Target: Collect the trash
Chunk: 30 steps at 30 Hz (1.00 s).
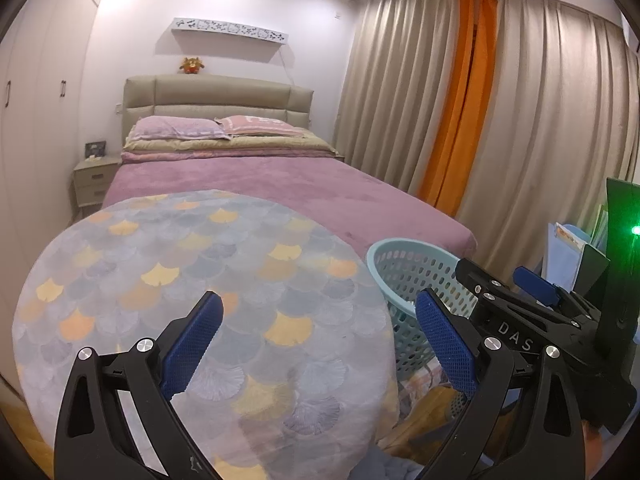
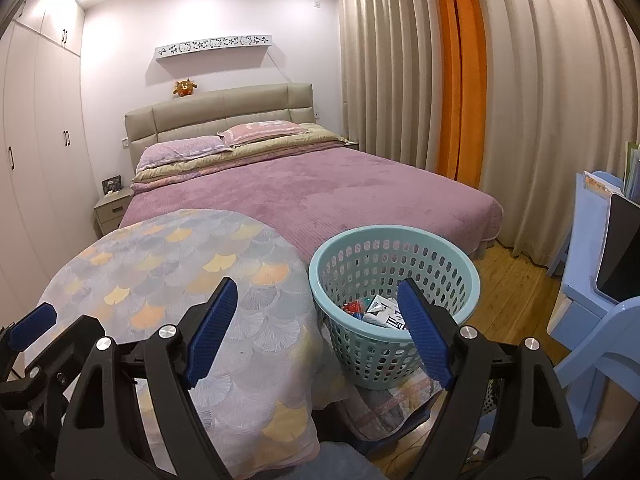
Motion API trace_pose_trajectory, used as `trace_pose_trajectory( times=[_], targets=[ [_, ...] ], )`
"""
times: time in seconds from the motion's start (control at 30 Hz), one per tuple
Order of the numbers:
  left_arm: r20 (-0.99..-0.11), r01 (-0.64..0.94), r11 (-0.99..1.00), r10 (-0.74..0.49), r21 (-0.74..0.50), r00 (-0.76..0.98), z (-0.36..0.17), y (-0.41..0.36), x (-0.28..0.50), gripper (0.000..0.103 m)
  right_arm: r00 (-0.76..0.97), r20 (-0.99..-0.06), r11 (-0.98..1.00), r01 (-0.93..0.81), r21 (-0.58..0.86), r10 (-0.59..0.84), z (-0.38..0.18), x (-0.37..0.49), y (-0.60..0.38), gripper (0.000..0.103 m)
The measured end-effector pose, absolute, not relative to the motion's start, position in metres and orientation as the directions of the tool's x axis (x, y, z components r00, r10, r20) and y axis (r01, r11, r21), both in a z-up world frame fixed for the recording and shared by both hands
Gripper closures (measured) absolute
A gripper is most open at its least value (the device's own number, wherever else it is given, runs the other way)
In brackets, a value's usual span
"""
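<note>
I hold my right gripper point(image 2: 316, 332) spread wide and empty, near and above the teal basket point(image 2: 448, 248); the trash point(image 2: 380, 308) lies inside it, just beyond my right finger. My left gripper point(image 1: 318, 344), equally wide, hovers over the scale-patterned cloth point(image 1: 168, 264)

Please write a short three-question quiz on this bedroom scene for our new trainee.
1. True or false: both the left gripper and the right gripper are open and hold nothing.
2. Where does the trash lie? A) on the bed B) in the basket C) on the round table
3. On which side of the round table does the basket stand?

Key: 1 true; 2 B; 3 right.
</note>
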<state>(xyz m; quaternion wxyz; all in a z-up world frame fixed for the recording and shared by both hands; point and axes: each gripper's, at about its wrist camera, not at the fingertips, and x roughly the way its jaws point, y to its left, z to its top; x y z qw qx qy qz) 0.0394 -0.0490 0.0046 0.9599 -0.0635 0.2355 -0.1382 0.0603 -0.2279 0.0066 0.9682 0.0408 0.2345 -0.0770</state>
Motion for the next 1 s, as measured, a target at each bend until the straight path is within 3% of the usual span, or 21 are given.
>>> trace_pose_trajectory(
  times=[0.4,0.8,1.0],
  targets=[
    [-0.455,0.231,0.955,-0.291,-0.185,0.841,-0.003,-0.048,0.048,0.009,0.864,-0.488,0.986,0.164,0.036,-0.126,0.000,0.070,-0.223,0.025],
    [-0.421,0.180,0.979,-0.205,-0.098,0.884,0.001,-0.040,0.050,0.009,0.861,-0.495,0.989,0.146,0.024,-0.115,-0.001,0.078,-0.213,0.025],
    [-0.445,0.191,0.967,-0.247,-0.167,0.861,-0.005,-0.026,0.060,0.009,0.861,-0.496,0.991,0.136,0.011,-0.112,-0.002,0.085,-0.204,0.025]
  ],
)
